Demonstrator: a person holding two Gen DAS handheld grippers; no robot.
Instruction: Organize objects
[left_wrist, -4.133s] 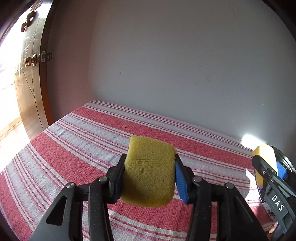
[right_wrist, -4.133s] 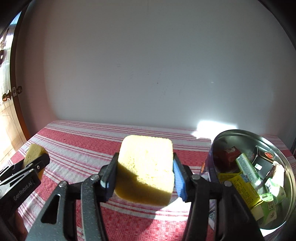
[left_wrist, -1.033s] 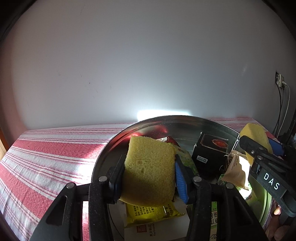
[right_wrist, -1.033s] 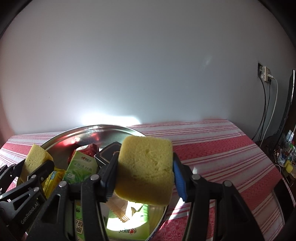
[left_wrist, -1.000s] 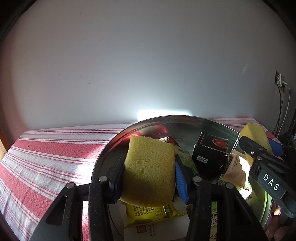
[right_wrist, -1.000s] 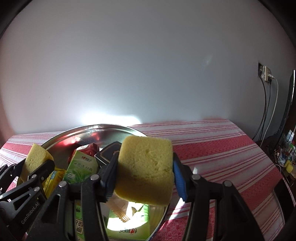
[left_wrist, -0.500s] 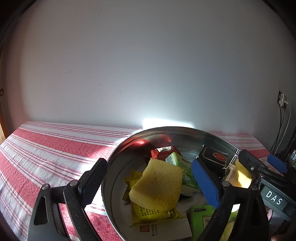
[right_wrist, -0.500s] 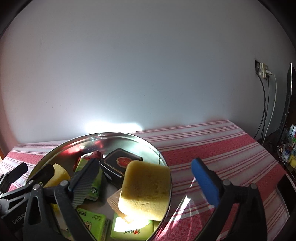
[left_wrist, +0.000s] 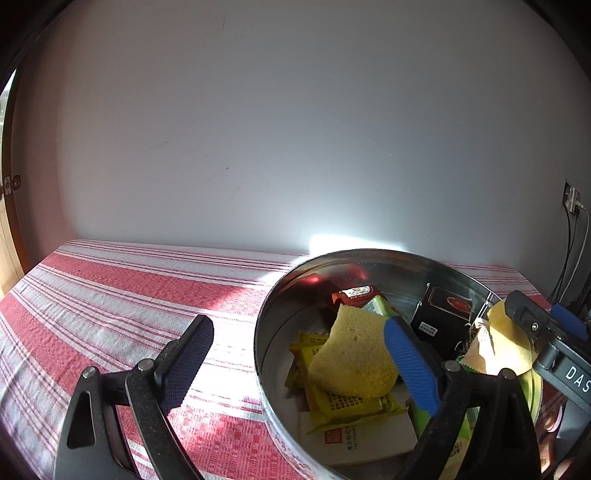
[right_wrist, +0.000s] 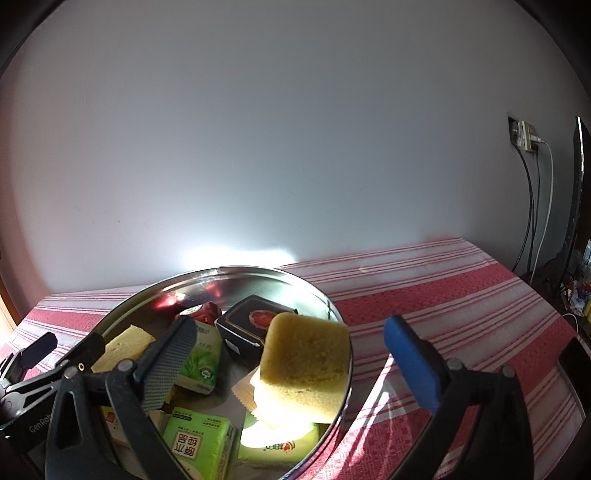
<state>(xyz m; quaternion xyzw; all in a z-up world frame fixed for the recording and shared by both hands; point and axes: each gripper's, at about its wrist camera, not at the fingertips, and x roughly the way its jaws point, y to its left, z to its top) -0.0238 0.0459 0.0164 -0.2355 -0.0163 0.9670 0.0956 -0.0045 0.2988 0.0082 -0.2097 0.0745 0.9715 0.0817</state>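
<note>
**Both sponges down in the metal basin**

We judged the job close to done, at least as far as the striped cloth (left_wrist: 122, 295) showed: no loose item lay on the red-and-white tablecloth in either view, and everything we could see sat inside the round metal basin (left_wrist: 266, 369).

Our left gripper (left_wrist: 295, 354) stood with its jaws spread wide and empty, one pad over the cloth outside the rim, the blue one over the basin. The yellow sponge (left_wrist: 351, 354) lay below it, resting on yellow snack packets (left_wrist: 343, 400) and touching neither pad. Our right gripper (right_wrist: 295, 354) was likewise spread wide and gripping nothing. The second sponge (right_wrist: 304, 365) sat between its pads but apart from both, tilted against the basin's near-right wall in a patch of hard sunlight, on top of a tan wrapper and a green pack.

The basin was crowded. It held a black box with a red emblem (right_wrist: 255, 325), a red packet (left_wrist: 354, 293) at the back, a green tea carton (right_wrist: 201, 363), a green tissue pack (right_wrist: 195, 448) and a white box with red print (left_wrist: 354, 435).

What remained, in our reckoning, was only to draw both tongs back. Whether more things waited out of frame we could not tell.
</note>
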